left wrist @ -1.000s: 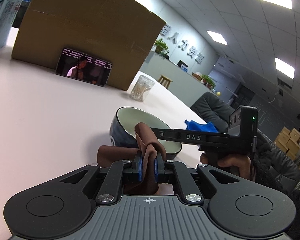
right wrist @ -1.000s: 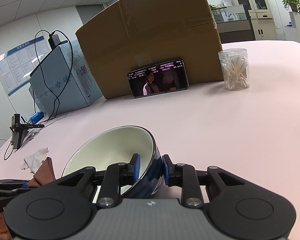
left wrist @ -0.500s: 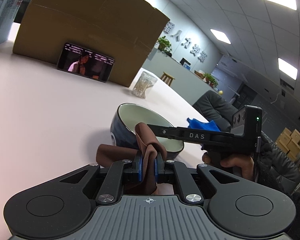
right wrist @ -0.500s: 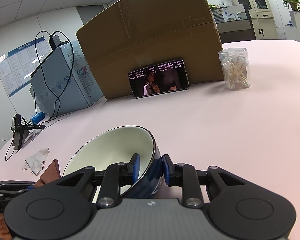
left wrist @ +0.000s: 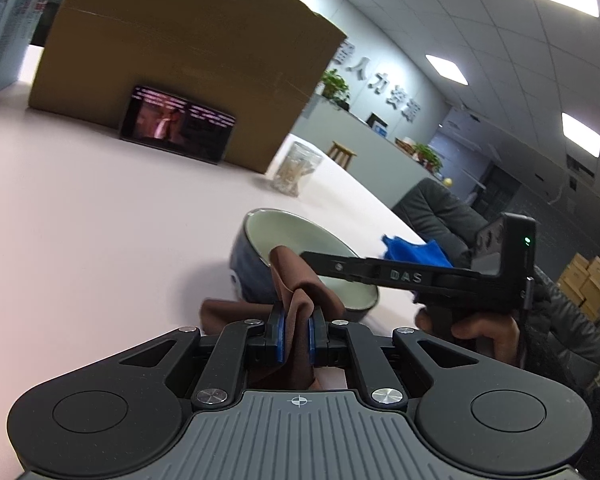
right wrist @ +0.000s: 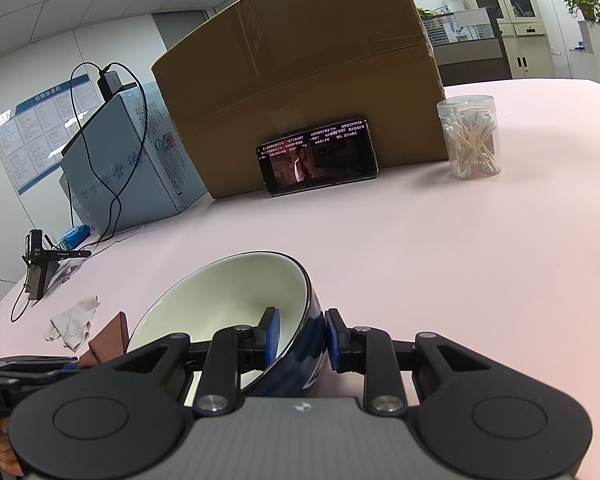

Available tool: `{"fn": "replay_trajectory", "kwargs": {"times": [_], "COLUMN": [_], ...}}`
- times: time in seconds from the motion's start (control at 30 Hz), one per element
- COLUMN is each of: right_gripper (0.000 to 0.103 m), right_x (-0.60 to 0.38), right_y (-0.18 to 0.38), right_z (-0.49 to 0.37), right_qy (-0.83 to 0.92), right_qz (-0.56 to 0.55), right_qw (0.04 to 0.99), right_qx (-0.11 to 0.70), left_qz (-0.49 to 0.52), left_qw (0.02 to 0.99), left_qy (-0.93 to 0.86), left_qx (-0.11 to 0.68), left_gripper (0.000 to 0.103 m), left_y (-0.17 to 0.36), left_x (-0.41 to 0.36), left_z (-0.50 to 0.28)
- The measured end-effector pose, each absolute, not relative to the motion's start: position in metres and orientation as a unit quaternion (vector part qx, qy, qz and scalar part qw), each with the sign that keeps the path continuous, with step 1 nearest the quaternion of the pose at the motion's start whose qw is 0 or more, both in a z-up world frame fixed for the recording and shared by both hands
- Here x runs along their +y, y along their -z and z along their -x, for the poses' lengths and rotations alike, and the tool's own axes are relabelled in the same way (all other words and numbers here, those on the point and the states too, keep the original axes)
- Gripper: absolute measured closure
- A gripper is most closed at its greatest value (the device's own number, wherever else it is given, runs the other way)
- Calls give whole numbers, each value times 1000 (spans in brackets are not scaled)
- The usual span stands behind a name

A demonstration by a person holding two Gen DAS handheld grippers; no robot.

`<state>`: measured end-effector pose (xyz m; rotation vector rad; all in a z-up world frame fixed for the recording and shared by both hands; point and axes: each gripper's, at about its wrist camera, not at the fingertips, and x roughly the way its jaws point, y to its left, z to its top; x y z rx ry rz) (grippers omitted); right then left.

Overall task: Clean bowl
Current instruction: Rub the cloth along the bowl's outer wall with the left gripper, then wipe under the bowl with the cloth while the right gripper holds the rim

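Observation:
A dark blue bowl (right wrist: pixel 228 300) with a pale inside is tilted on the pink table (right wrist: pixel 460 260). My right gripper (right wrist: pixel 300 338) is shut on its rim, one finger inside and one outside. In the left wrist view the bowl (left wrist: pixel 284 240) lies just ahead. My left gripper (left wrist: pixel 296 334) is shut on a brown cloth (left wrist: pixel 296 284), which stands up against the bowl's near rim. The cloth's corner (right wrist: pixel 110 338) also shows left of the bowl in the right wrist view.
A large cardboard box (right wrist: pixel 300 64) stands at the back with a phone (right wrist: pixel 318 156) playing video leaned on it. A clear jar of cotton swabs (right wrist: pixel 470 138) is to its right. A grey box (right wrist: pixel 120 160), cables and a crumpled tissue (right wrist: pixel 74 320) are at the left.
The left gripper with the cloth has shifted slightly relative to the bowl and its view is blurred by motion. The right gripper holds the bowl as before.

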<state>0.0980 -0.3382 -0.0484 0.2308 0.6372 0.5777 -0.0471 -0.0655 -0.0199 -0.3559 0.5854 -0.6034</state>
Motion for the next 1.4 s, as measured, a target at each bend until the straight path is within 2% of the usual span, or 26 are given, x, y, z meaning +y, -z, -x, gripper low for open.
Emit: {"fn": "replay_trajectory", "kwargs": {"times": [0.23,0.43,0.47,0.6,0.7,0.87,1.03,1.27,1.33,1.37,1.4], "right_gripper": [75,75,75,75,74,74,74,74,74,74,74], "right_x": [-338,-339,-339,-339,-339,-338,-338,-338,-338,-338,-338], "right_y": [48,49,49,49,48,48,48,48,48,48,48], "right_z": [-97,-98,-98,-99,-98,-98,-98,-98,-98,-98,-98], "right_qy": [-280,-281,-281,-281,-281,-281,-281,-281,-281,-281,-281], "right_qz": [-112,-113,-113,-112,-112,-112,-112,-113,-113,-113,-113], "right_qw": [902,902,902,902,902,902,902,902,902,902,902], "right_qx": [307,308,308,308,308,308,308,308,308,308,308], "left_qz": [158,93,81,55,21,-55,-106,-122,-117,-112,-107], "left_qw": [904,916,918,929,937,929,909,900,900,901,901], "left_qy": [266,239,230,210,210,258,282,280,278,277,276], "left_qx": [295,308,311,301,279,259,288,311,315,315,316], "left_gripper": [94,92,87,49,33,22,22,22,26,31,41], "left_y": [21,18,18,14,8,2,9,18,19,19,19], "left_x": [-62,-64,-64,-61,-64,-81,-95,-101,-99,-97,-95], "left_z": [45,51,52,55,61,71,69,62,59,58,56]}}
